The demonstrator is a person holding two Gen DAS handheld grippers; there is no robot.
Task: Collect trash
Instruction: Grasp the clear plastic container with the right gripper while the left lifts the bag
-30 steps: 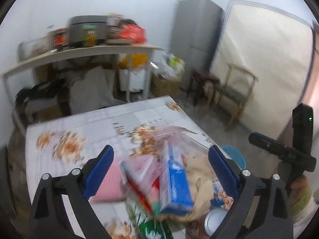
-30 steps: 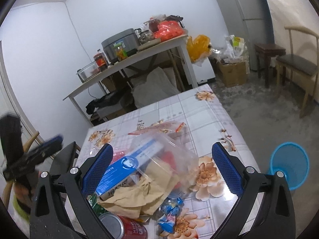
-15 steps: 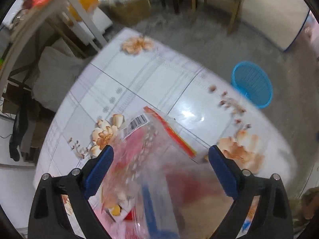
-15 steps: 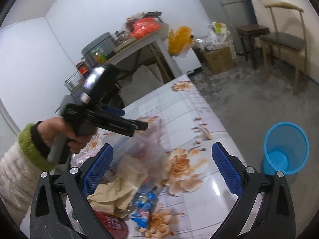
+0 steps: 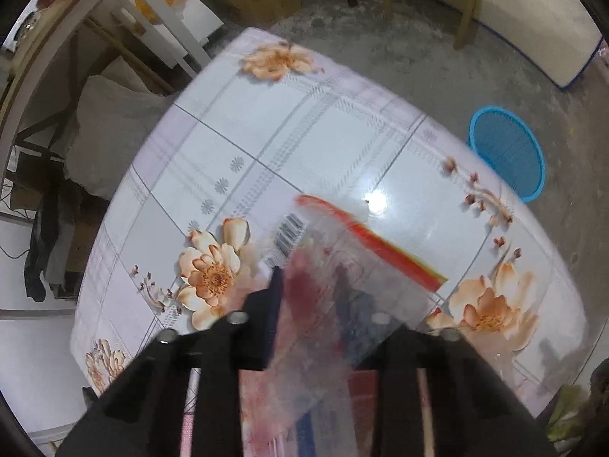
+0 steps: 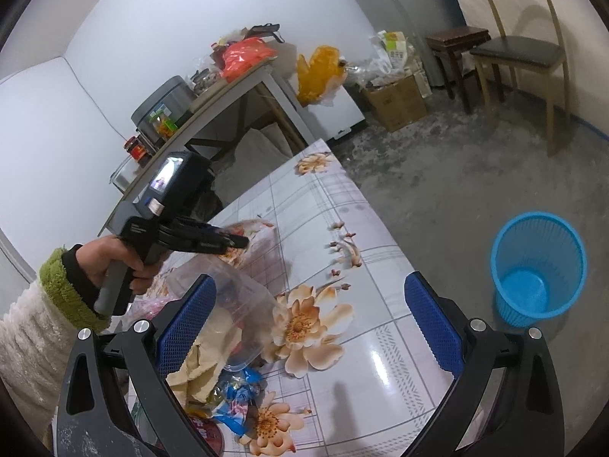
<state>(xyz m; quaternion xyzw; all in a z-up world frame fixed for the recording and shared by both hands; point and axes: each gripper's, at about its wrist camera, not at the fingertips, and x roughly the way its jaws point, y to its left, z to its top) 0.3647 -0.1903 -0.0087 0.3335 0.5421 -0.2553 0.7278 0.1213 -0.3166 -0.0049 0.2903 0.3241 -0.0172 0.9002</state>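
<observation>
Grey concrete floor (image 6: 475, 190) surrounds your table (image 5: 304, 144), which has a shiny cloth with orange flowers. Beside the table, on the floor, a blue basket (image 6: 536, 270) stands upright; it looks empty as far as you can see.

Your left gripper (image 5: 323, 285) points steeply down at the table. Its jaws have just been closing, and a clear bag (image 5: 342, 266) is between them. The left finger (image 5: 266, 316) lies against the bag's side; the other one shows only dimly through the plastic. In the right wrist view the tips look closed on the bag's upper edge. This bag has a red strip along its mouth and a barcode label, and red and dark things show blurred inside it. Your left hand (image 6: 114, 262), in a green cuff and a white fleecy sleeve, holds the handle.

Your right gripper (image 6: 308, 320) hangs above the near part of the table. Its blue pads (image 6: 432, 323) stand wide apart and hold nothing.

Under the bag, on the table, lies the other trash: crumpled brown paper (image 6: 205, 365), a blue wrapper (image 6: 239, 400) and a red can (image 6: 205, 438) at the near edge. Behind the table a shelf (image 6: 213, 106) carries a grey cooker and jars.
</observation>
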